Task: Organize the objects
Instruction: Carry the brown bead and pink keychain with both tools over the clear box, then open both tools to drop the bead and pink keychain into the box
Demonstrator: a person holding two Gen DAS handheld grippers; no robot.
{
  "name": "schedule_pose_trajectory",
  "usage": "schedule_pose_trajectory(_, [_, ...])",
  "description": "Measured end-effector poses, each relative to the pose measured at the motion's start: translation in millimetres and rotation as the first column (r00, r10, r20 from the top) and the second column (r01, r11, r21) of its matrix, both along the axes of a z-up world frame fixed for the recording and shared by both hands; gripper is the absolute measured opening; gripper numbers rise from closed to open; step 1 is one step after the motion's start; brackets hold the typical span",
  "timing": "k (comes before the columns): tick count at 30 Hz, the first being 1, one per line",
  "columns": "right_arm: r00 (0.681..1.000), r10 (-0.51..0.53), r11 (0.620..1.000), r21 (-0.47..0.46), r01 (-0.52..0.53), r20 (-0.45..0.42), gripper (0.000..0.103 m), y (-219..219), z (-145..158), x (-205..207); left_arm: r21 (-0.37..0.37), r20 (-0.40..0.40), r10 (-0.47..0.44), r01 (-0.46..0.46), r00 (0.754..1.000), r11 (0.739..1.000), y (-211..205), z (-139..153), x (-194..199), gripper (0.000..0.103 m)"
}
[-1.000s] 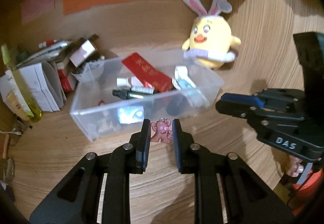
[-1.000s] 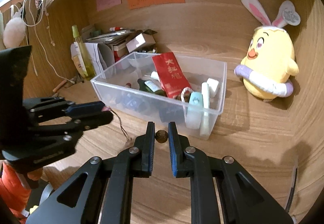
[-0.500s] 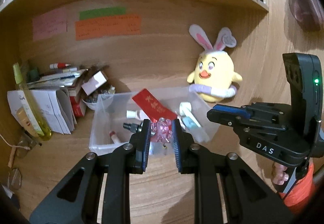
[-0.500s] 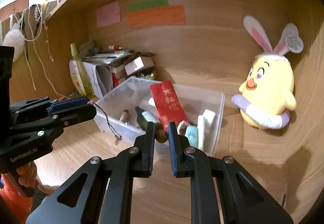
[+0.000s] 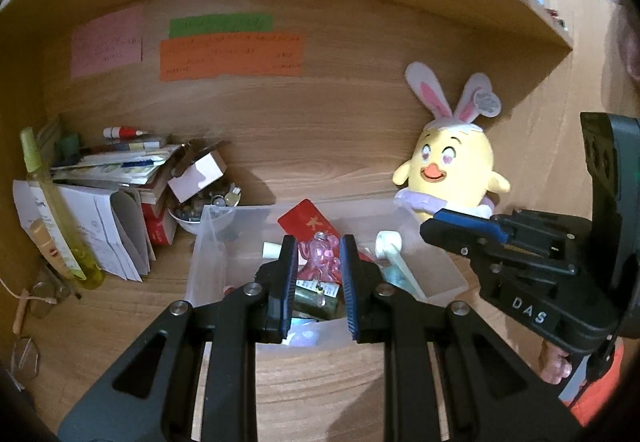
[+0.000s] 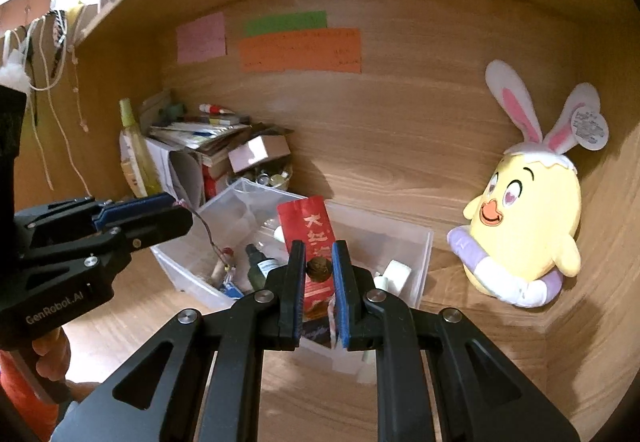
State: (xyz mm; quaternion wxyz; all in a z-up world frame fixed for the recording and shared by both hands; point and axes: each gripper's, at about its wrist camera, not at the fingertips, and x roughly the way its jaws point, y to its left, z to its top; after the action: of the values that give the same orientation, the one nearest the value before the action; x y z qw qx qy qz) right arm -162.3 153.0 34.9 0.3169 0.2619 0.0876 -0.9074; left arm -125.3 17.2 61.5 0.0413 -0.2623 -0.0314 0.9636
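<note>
From the left wrist, the left gripper is clamped on a pink charm, held above the clear bin, near its front rim.

From the right wrist, the right gripper pinches a brown nut over the same bin, bare desk to its right.

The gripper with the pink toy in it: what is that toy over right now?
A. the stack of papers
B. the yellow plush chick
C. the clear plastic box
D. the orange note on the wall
C: in the left wrist view the left gripper is shut on the pink toy, with the clear plastic box and its contents right behind and beneath it.
</note>
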Motion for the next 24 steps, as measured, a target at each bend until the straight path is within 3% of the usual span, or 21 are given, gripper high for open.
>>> schedule_pose_trajectory(11, [0.991,-0.009,0.998,0.058,0.002,0.131,0.012,-16,-44,-39,0.002,0.093,0.030,-0.031,0.995,1.000,-10,-33,-37,0.021])
schedule_pose_trajectory(24, [0.982,-0.012,0.997,0.081,-0.003,0.186,0.012,-23,-61,-50,0.021,0.170,0.020,-0.024,0.985,0.999,-15,-55,-54,0.024])
